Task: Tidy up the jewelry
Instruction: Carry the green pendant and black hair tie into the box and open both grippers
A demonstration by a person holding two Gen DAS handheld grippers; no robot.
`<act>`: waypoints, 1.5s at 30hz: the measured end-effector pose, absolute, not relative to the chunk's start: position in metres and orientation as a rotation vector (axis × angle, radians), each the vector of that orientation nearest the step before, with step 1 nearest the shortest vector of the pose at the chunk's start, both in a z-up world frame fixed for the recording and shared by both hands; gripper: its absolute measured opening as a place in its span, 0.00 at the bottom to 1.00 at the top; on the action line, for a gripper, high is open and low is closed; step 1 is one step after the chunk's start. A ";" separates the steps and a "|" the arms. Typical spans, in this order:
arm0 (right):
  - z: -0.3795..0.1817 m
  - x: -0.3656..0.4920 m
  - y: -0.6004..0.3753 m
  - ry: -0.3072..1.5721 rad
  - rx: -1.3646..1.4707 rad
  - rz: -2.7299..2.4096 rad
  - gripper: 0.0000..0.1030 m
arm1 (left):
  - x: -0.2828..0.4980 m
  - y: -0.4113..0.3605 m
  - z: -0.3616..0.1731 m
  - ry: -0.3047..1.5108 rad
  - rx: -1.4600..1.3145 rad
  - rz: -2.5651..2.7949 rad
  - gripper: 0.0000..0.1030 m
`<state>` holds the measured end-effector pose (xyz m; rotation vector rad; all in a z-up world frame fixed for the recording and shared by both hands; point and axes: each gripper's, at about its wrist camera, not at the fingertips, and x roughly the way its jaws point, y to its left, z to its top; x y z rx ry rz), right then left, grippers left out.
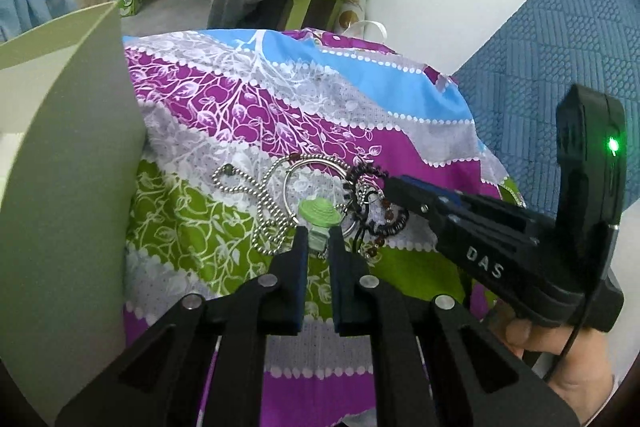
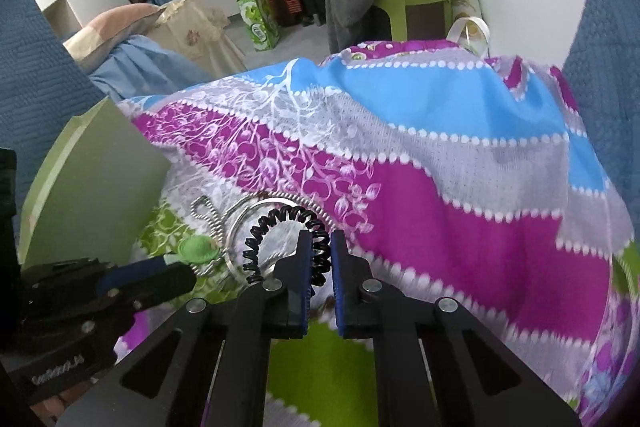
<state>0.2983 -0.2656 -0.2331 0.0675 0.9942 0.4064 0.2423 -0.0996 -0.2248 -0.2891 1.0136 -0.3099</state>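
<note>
Left gripper [image 1: 319, 241] clamped on green charm [image 1: 320, 213]; right gripper [image 2: 320, 251] clamped on black coil [image 2: 280, 223], both at cloth's [image 1: 320, 115] near-left part. Lift slowly, apart, freeing tangled chain [image 1: 256, 195] and ring [image 1: 296, 167] beyond.

Raised letters "DAS" on side of right gripper [image 1: 386, 183], black body, seen from left wrist view. Small embossed lettering on body of left gripper [image 2: 176, 269] at lower left of right wrist view, too blurred to read. Green carton [image 2: 260, 17] on floor in background carries printed label, too small to make out. Green indicator light [image 1: 613, 145] glows on black unit above right gripper; no text beside it.
</note>
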 end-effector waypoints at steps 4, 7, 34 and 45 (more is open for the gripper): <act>-0.229 0.284 -0.267 1.012 0.058 0.373 0.07 | 0.236 -0.096 -0.220 1.009 -0.299 -0.299 0.09; -0.224 0.272 -0.271 1.033 0.084 0.321 0.07 | 0.231 -0.094 -0.212 1.005 -0.294 -0.301 0.09; -0.037 0.243 -0.216 0.779 0.060 0.299 0.07 | 0.221 -0.024 -0.038 0.815 -0.197 -0.283 0.09; -0.030 0.243 -0.127 0.793 0.039 0.444 0.07 | 0.207 0.062 -0.051 0.870 -0.175 -0.159 0.09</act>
